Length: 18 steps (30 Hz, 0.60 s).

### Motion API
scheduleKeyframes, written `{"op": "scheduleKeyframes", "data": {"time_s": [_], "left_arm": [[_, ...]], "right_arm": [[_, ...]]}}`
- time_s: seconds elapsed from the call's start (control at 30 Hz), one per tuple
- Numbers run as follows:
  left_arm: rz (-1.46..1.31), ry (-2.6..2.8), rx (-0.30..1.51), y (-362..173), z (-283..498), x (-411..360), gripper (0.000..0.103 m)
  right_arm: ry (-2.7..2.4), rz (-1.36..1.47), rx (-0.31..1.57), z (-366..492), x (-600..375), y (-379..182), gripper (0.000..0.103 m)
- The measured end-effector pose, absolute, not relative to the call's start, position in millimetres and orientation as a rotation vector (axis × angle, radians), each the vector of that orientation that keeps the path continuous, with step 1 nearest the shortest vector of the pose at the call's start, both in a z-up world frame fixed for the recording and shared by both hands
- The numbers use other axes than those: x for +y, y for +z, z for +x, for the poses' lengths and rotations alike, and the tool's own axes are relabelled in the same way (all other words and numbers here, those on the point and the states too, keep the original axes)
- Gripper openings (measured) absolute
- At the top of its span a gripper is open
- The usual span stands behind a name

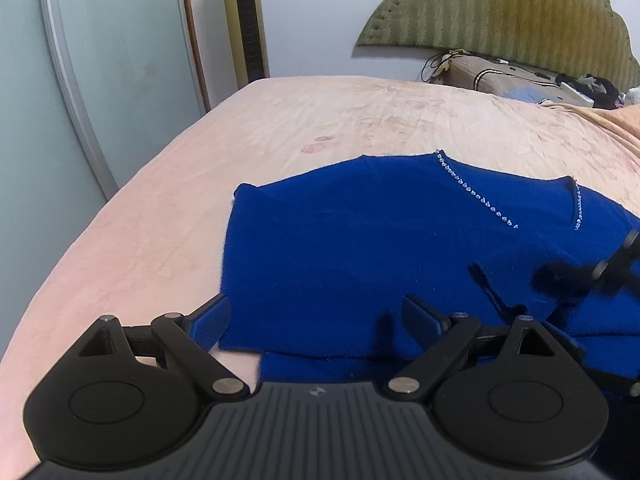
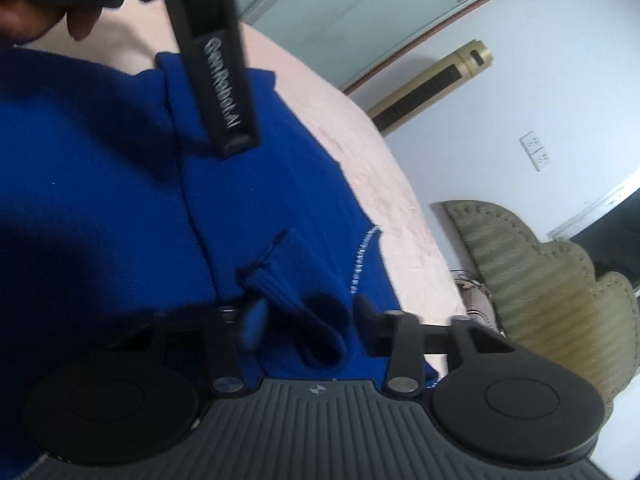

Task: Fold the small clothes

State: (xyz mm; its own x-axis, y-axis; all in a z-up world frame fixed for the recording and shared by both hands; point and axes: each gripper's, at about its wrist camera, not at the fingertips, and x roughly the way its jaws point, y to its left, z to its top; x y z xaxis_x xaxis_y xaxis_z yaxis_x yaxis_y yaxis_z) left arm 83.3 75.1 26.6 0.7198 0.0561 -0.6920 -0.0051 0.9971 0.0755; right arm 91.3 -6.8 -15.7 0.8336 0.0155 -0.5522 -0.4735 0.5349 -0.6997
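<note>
Blue knit sweater (image 1: 340, 248) lies on the bed (image 1: 280, 120); our left gripper (image 1: 316, 320) gapes empty, our right gripper (image 2: 308, 320) straddles a cuff (image 2: 280, 280) unclamped, which may slip loose.

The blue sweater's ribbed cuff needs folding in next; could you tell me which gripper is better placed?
Probably the right gripper: its open jaws straddle the ribbed cuff. The left gripper sits open at the blue sweater's hem.

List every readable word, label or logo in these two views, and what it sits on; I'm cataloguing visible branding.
"GenRobot.AI": white letters on the black bar of the left gripper, seen from the right wrist view.
Small round emblem on each gripper's ribbed base: no letters to read.
Wall socket markings: too small to read.
</note>
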Motion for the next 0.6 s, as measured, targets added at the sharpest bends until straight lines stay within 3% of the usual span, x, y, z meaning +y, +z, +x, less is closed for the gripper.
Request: {"op": "scheduleKeyframes", "data": {"time_s": [0.07,0.17,0.47,0.6], "left_arm": [[0.07,0.038,0.768,27,84,74,0.093],[0.071,0.036,0.762,30,85,72,0.093],[0.099,0.001,0.751,32,93,51,0.093],[0.107,-0.02,0.756,30,95,41,0.093]], "right_arm": [[0.323,-0.891,0.551,93,-10,-15,0.011],[0.289,-0.695,0.531,96,-27,1,0.003],[0.063,0.121,0.444,86,-157,60,0.003],[-0.042,0.245,0.411,66,-195,53,0.004]]}}
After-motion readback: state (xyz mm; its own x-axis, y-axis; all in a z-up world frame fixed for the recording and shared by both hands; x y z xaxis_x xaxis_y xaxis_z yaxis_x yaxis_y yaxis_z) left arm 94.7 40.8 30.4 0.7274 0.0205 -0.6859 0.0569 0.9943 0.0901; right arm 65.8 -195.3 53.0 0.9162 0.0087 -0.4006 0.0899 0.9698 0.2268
